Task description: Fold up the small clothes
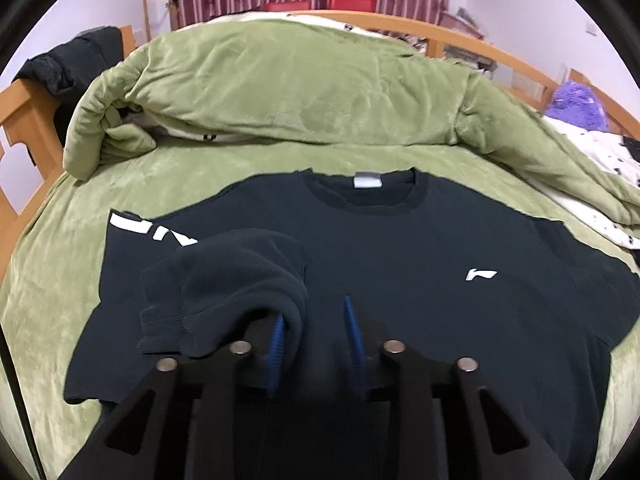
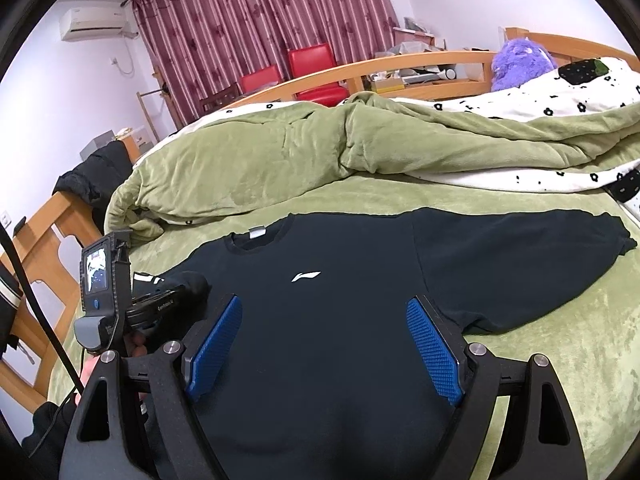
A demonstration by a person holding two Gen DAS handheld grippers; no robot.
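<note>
A dark navy sweatshirt (image 1: 400, 256) with a small white chest logo lies front up on the green bedcover, collar away from me. Its left sleeve (image 1: 240, 276) is folded in over the body, and the ribbed cuff drapes over the left one of my left gripper's blue fingers (image 1: 280, 332). My left gripper (image 1: 315, 308) is open, with a gap between its pads and no pinch on the cloth. The other sleeve (image 2: 520, 252) stretches out flat to the right. My right gripper (image 2: 324, 304) hovers wide open above the sweatshirt's (image 2: 340, 248) chest, holding nothing.
A rumpled green duvet (image 1: 300, 88) with a white flowered lining is heaped behind the collar. The wooden bed frame (image 1: 28, 120) runs along the left and back, with a black jacket (image 1: 72, 64) hung on it. A purple plush toy (image 2: 520, 64) sits at the far right.
</note>
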